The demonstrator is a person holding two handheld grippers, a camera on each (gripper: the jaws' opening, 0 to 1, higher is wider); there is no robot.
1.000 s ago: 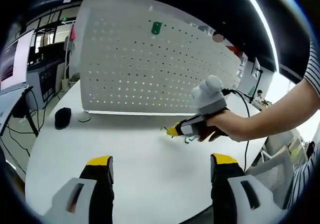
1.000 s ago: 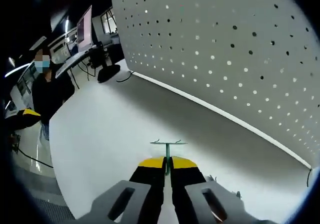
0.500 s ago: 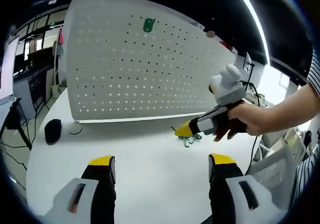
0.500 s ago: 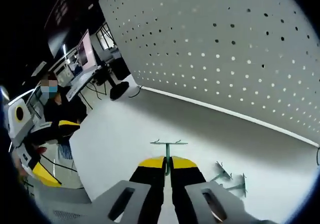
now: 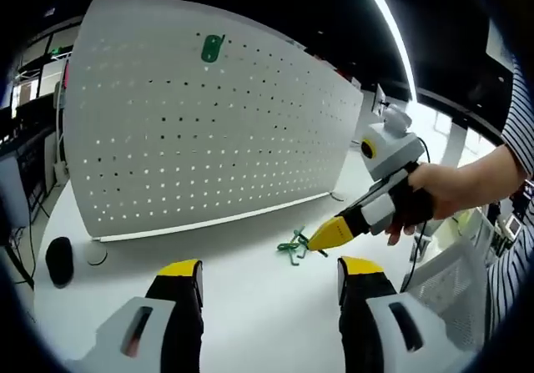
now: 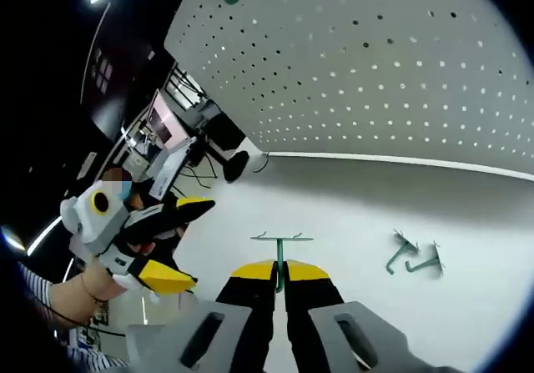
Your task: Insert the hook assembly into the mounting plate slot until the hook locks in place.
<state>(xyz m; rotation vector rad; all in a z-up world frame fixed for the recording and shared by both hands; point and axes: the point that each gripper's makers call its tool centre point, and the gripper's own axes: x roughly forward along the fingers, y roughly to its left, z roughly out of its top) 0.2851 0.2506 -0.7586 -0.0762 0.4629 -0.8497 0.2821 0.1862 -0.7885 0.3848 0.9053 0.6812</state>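
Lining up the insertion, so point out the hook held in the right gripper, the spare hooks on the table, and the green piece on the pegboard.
held hook point(image 6: 281, 239): right gripper view, its crossbar above the closed fingers.
spare hooks point(image 6: 413, 255): right gripper view, middle of the pair on the table.
green piece point(image 5: 212, 47): left gripper view, its centre, high on the pegboard.

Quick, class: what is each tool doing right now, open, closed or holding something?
Left tool: open, holding nothing.
Right tool: closed on a green hook.
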